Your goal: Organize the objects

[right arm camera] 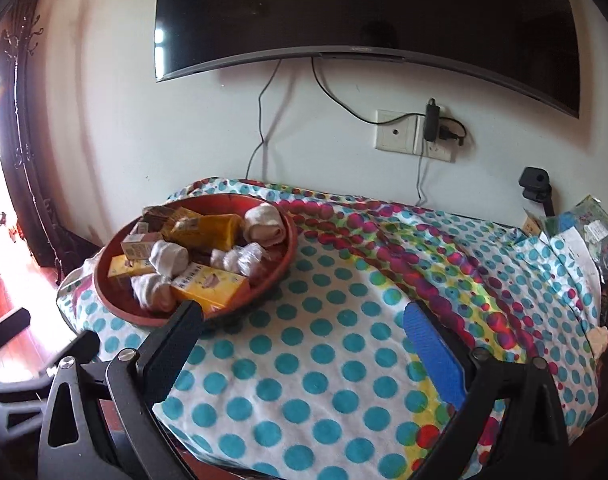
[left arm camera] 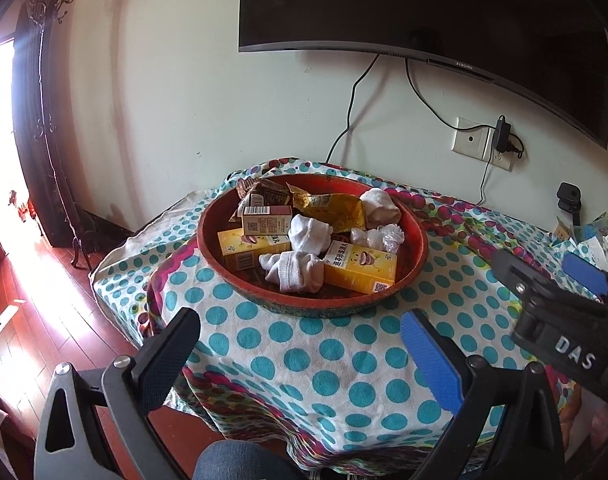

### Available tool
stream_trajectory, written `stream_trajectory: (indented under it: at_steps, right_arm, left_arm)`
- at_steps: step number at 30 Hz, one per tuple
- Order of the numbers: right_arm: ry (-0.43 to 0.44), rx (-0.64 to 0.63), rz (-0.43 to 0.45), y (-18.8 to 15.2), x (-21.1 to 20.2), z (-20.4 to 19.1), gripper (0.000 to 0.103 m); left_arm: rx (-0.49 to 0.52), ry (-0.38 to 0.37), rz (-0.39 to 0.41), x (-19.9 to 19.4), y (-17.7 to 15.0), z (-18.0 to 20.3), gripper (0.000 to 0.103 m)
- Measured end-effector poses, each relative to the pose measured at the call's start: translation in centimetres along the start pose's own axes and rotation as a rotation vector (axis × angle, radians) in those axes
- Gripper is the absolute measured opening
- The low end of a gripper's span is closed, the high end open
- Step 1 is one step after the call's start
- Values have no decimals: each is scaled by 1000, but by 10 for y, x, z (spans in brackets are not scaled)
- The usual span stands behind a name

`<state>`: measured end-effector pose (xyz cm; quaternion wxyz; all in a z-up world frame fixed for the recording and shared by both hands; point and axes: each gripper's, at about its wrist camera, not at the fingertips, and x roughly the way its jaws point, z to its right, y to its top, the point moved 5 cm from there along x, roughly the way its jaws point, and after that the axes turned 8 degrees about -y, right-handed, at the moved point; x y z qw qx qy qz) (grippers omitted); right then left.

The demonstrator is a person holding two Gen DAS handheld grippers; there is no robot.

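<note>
A dark television (left arm camera: 424, 20) fills the upper right of the left wrist view, with cables hanging from it to a wall socket (left arm camera: 482, 144). Below it the worktop (left arm camera: 344, 360), draped in a white cloth with teal dots, takes up the middle and lower frame — its near edge and left corner fall away to red-brown floor (left arm camera: 35, 300) at lower left.

A round red tray (left arm camera: 304, 304) sits toward the far left part of the worktop, close to the left edge. Inside it lie yellow boxes (left arm camera: 360, 266), rolled white socks (left arm camera: 293, 270), a gold wrapper (left arm camera: 336, 210) and a small brown-and-white box (left arm camera: 265, 220), all heaped and touching. The cloth in front of the tray and across to the right is bare and open; a pile of packets (right arm camera: 584, 232) crowds the far right edge.

The left gripper (left arm camera: 299, 352) hangs over the near edge, fingers wide apart and holding nothing. The right gripper (right arm camera: 304, 344) sits at the lower middle of its own view, fingers likewise spread and empty — its left finger (right arm camera: 175, 344) overlaps the tray's near rim in the picture.
</note>
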<state>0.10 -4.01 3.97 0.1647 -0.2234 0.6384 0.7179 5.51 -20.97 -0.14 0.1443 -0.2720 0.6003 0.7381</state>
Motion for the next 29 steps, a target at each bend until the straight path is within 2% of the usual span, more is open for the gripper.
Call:
stream_trajectory:
  at_steps: [5,8,11,15,29]
  right_arm:
    - [22,-64,-16,11,12,-43,101]
    - [32,-64,-21,9,16,-52,101]
    - [23,-75,-12,6,17,-55,101]
    - [31,-77,-18,5,18,-56,101]
    - [48,-73,-14,5,10,-57,101]
  left_arm:
    - [10,50,-11,-2,-2,-4,103]
    - [-6,32,-21,0,-2,-6,103]
    - [-32,26,-43,4,-3,-9,103]
    - [-35,55,-25,0,-3,-8,103]
    - [-44,55,-4,-5,-4,-5,103]
